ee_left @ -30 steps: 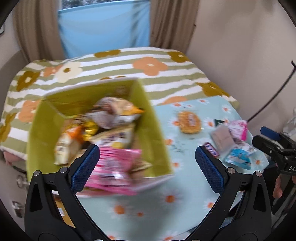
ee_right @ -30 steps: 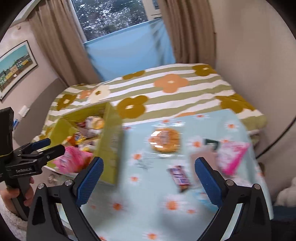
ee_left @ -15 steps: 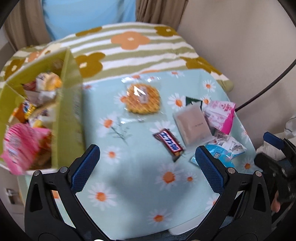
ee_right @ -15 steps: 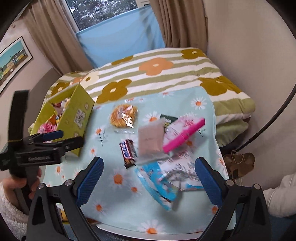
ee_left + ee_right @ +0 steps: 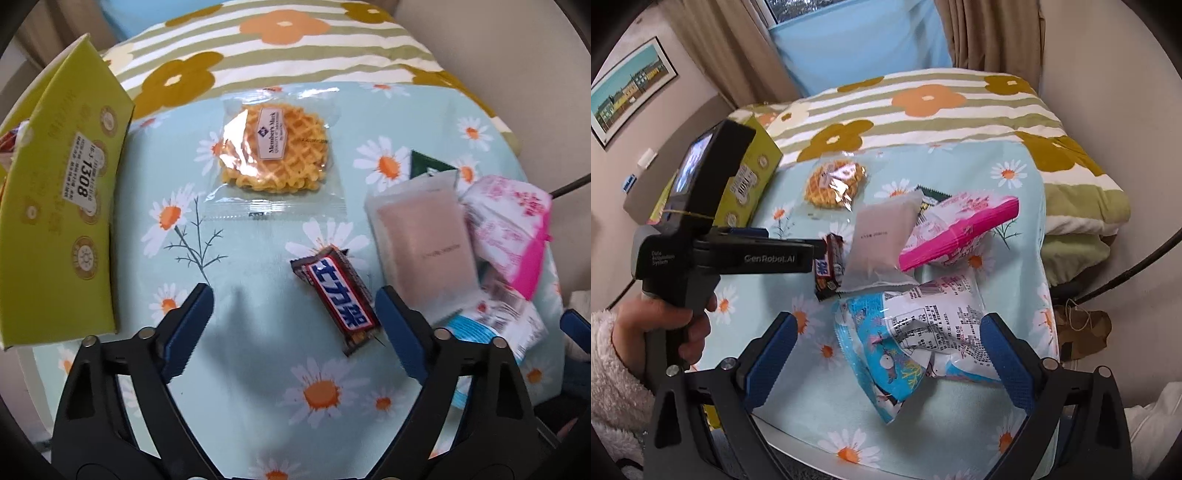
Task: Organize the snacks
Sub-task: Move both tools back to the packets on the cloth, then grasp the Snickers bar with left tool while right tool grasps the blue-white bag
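- Snacks lie loose on the daisy-print tablecloth (image 5: 236, 369): a wrapped waffle cookie (image 5: 275, 149) toward the far side, a dark chocolate bar (image 5: 338, 295) near the middle, a frosted pouch (image 5: 424, 243) beside it to the right.
- A pink-and-white packet (image 5: 513, 229) rests against the pouch's right edge; a blue-and-white bag (image 5: 916, 332) lies nearest the right gripper (image 5: 886, 354).
- The yellow-green box (image 5: 62, 206) stands at the cloth's left edge.
- The left gripper (image 5: 293, 321) hangs above the cloth, jaws spread wide, the chocolate bar between them, nothing held.
- The right gripper is likewise spread wide and empty, its fingers flanking the blue-and-white bag.
- A floral striped blanket (image 5: 923, 107) lies beyond the table.
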`<state>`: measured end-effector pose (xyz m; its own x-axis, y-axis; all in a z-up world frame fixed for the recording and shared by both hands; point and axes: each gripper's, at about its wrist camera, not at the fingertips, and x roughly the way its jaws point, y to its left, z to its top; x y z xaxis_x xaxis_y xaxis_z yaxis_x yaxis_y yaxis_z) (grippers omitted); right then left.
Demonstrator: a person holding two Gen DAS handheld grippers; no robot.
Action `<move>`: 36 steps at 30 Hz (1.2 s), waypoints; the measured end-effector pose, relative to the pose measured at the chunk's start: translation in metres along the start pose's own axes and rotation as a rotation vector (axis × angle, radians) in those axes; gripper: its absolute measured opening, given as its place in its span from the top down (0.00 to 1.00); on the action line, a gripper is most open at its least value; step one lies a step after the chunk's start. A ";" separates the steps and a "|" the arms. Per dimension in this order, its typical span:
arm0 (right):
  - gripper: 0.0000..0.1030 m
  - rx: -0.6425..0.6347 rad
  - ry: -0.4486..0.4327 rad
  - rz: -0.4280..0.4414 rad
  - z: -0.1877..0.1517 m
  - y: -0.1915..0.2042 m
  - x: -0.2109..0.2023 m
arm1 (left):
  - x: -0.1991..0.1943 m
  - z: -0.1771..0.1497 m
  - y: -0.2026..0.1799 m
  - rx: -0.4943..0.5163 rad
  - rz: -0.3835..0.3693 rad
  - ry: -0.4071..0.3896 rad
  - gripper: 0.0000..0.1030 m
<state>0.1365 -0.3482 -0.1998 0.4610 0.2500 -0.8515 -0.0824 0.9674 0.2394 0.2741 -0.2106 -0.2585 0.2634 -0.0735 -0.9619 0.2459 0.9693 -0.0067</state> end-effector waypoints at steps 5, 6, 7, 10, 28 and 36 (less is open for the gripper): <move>0.04 -0.017 0.034 -0.006 0.003 -0.003 0.013 | 0.018 0.000 -0.008 0.017 -0.002 0.043 0.16; 0.04 -0.027 0.043 -0.010 0.003 -0.004 0.016 | 0.021 0.000 -0.009 0.023 0.004 0.046 0.17; 0.04 -0.040 0.053 -0.013 0.004 -0.004 0.019 | 0.022 0.000 -0.010 0.024 0.002 0.046 0.17; 0.04 -0.067 0.073 -0.014 0.005 -0.005 0.026 | 0.023 0.001 -0.013 0.031 0.004 0.035 0.20; 0.04 -0.115 0.109 0.000 0.002 -0.009 0.041 | 0.024 -0.002 -0.009 0.041 -0.044 0.102 0.42; 0.04 -0.171 0.154 -0.016 0.001 -0.006 0.052 | 0.027 -0.004 -0.016 0.072 -0.043 0.107 0.74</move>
<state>0.1613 -0.3416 -0.2450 0.3246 0.2248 -0.9188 -0.2302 0.9609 0.1538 0.2736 -0.2276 -0.2856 0.1510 -0.0853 -0.9848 0.3222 0.9461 -0.0325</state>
